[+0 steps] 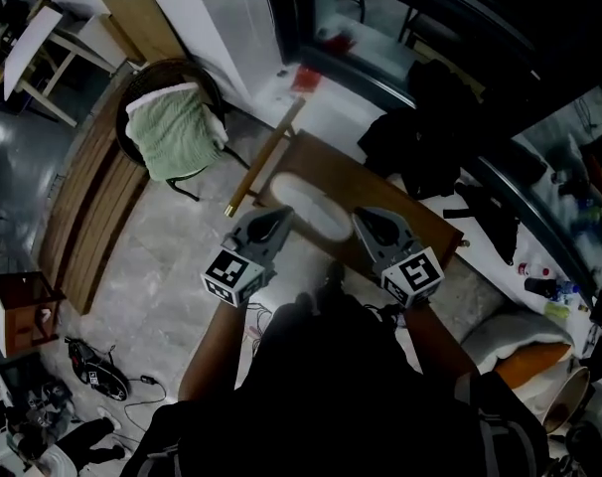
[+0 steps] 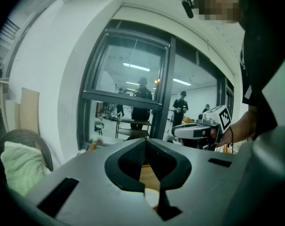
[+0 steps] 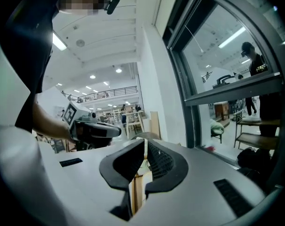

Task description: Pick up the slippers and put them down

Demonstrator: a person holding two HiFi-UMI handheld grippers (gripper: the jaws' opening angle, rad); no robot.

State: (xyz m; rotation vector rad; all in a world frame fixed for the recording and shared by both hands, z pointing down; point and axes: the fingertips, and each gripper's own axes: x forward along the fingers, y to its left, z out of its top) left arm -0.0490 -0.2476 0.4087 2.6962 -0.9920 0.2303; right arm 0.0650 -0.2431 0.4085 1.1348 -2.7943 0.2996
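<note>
Currently: slippers (image 1: 307, 207) pale white, oblong, flat on brown table (image 1: 410, 212), detail blurred. Left gripper (image 1: 284, 214) jaws clenched, empty; right gripper (image 1: 361, 217) same, both near slippers.

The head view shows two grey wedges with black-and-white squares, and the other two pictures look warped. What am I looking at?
No robot here: a person holds a gripper in each hand. The head view looks down from the person's head at the left gripper and right gripper; the marker cubes are part of them. The other two pictures come from wide-angle cameras riding on each gripper, looking along its jaws. Both pairs of jaws are together, holding nothing. On the brown table ahead lies a pale oval thing, possibly a slipper.
</note>
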